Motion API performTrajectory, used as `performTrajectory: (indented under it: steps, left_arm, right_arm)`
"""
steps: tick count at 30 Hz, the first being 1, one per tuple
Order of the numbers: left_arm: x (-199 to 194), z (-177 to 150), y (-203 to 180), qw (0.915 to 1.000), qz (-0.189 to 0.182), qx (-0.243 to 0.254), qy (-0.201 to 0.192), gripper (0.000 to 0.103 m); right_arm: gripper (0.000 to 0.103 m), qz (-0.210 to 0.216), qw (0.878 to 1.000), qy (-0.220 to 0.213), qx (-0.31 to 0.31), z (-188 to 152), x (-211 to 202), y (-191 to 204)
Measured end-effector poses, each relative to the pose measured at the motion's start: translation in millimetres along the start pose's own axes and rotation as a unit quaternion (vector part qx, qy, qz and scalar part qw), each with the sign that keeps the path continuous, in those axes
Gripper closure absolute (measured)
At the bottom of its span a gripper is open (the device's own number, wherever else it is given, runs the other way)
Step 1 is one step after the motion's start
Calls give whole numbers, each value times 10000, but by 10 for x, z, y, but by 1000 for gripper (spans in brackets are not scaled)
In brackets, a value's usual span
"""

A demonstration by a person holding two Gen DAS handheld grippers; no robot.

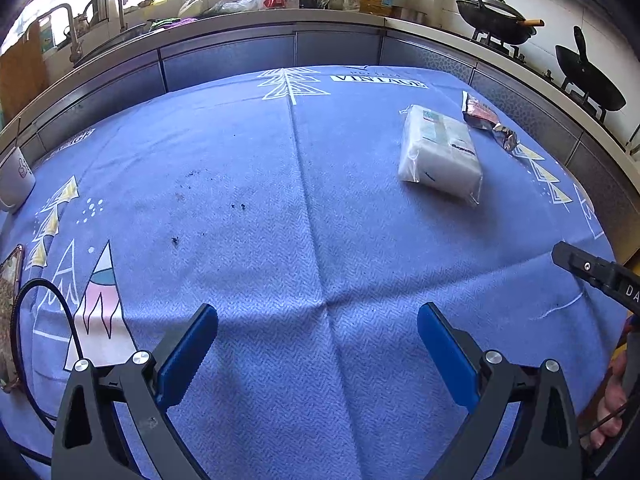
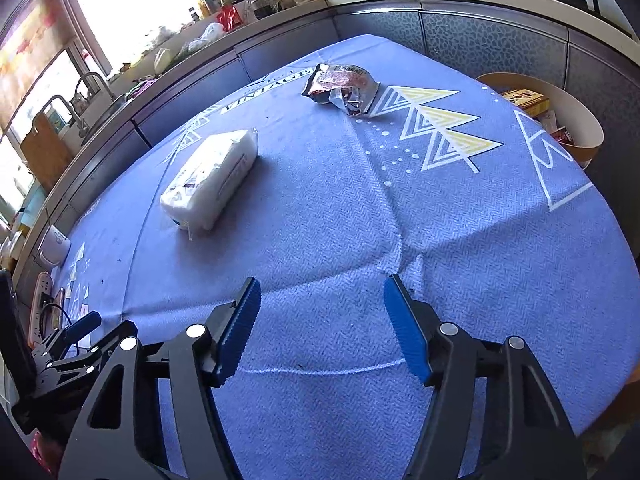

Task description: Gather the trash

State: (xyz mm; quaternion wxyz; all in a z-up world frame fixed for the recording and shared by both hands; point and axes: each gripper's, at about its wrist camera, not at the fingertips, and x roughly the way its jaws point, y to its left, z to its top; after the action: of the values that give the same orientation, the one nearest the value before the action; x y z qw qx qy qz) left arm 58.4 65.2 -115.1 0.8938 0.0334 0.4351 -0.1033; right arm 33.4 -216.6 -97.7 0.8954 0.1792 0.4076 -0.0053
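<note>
Both claws are hovering over the blue tablecloth [image 1: 304, 208], pointing down at it; nothing is sitting between either pair of fingers.

Left gripper [image 1: 316, 336]: jaws are standing spread wide, blue pads facing bare cloth; right gripper [image 2: 322, 312]: jaws are also standing apart, narrower than the left, gripping nothing.

Trash on the table: a crumpled foil snack wrapper [image 2: 340, 88] is lying near the far edge, just beside the yellow triangle print; in the left view the same wrapper [image 1: 486, 118] is sitting far right, just behind the white pack. The white plastic-wrapped pack [image 2: 210, 178] is lying flat, well ahead of the right claw and off to its left; it is also showing in the left view [image 1: 440, 154], far right of centre.

A round bin [image 2: 576, 120] is sitting past the right edge of the table, with boxes and wrappers showing inside.

Other items: a white mug [image 1: 14, 180] is standing at the left edge; a phone [image 1: 8, 300] is lying by it with a black cable [image 1: 60, 304] looping nearby; a few dark crumbs [image 1: 238, 206] are scattered mid-cloth. Two woks [image 1: 496, 20] are sitting on the stove behind.
</note>
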Motion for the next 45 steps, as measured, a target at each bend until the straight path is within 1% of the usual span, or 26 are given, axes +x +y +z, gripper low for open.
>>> performTrajectory:
  steps: [7, 21, 28, 39, 43, 45]
  left_arm:
    - [52, -10, -40, 9999, -39, 50, 137, 4]
    - [-20, 10, -188, 9994, -21, 347, 11, 4]
    - [-42, 18, -244, 9989, -10, 477, -29, 9]
    - [-69, 95, -257, 9987, 30, 489, -119, 9]
    - [-76, 97, -304, 9982, 7, 584, -127, 13]
    - [-79, 109, -328, 9980, -1, 615, -139, 13]
  right_arm:
    - [40, 56, 10000, -22, -16, -3, 1, -9]
    - [40, 110, 9999, -51, 52, 6, -14, -55]
    - [40, 156, 9998, -82, 112, 1, -33, -101]
    - [40, 184, 9994, -147, 240, -18, -82, -173]
    - [40, 193, 9993, -158, 263, -33, -97, -186]
    - [40, 205, 9993, -158, 271, -33, -100, -195]
